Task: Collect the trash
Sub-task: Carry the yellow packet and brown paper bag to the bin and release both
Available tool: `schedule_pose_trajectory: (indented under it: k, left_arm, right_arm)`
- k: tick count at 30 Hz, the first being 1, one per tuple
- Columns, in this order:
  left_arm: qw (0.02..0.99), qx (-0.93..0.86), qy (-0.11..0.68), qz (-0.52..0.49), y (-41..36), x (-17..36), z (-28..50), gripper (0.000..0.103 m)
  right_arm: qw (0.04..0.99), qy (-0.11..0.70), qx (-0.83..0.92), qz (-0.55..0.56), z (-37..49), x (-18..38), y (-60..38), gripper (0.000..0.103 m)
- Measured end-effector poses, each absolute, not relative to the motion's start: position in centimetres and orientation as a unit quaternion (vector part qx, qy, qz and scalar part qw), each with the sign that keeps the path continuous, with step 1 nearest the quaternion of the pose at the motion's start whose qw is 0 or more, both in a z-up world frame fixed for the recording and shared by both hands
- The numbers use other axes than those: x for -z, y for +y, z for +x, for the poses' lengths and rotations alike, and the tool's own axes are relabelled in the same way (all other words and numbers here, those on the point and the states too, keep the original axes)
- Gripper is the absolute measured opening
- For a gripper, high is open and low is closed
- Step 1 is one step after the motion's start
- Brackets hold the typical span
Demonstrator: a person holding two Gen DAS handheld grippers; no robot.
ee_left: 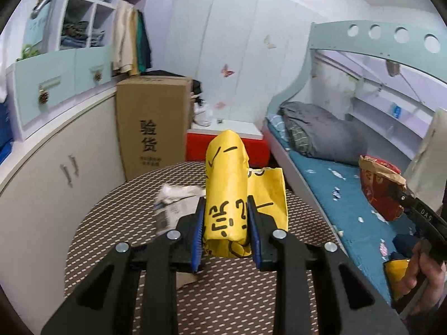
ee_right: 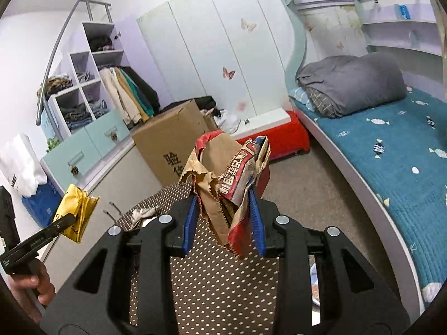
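Behind everything, a bedroom is showing: a bunk bed on the right, a carton and red box at the far side, and a dotted table lying near. Over that table, the left gripper is clenching a yellow bag upright between its blue pads, above crumpled paper. To its right, the right gripper is squeezing a torn brown-and-red bag, holding it above the table's right edge.
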State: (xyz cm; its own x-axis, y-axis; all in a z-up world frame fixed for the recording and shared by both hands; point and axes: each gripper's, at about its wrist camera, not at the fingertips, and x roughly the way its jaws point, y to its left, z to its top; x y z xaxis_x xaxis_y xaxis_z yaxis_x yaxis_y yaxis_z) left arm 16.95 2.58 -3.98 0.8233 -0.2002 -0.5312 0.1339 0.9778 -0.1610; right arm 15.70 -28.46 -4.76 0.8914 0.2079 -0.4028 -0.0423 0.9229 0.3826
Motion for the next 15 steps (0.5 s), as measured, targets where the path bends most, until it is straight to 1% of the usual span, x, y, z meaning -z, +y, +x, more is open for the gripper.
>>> schedule_pose_trajectory:
  k: [7,15]
  left_arm:
    - [0.946,0.155,0.281,-0.047,-3.0,3.0,18.8,0.026]
    - [0.918,0.251,0.306,-0.02,-12.7,4.3,21.8,0.026]
  right_arm:
    - [0.957,0.207,-0.033,0.199,14.6,3.8,-33.1,0.033]
    - [0.948,0.213,0.025,0.234,13.1,5.2,-39.8,0.033]
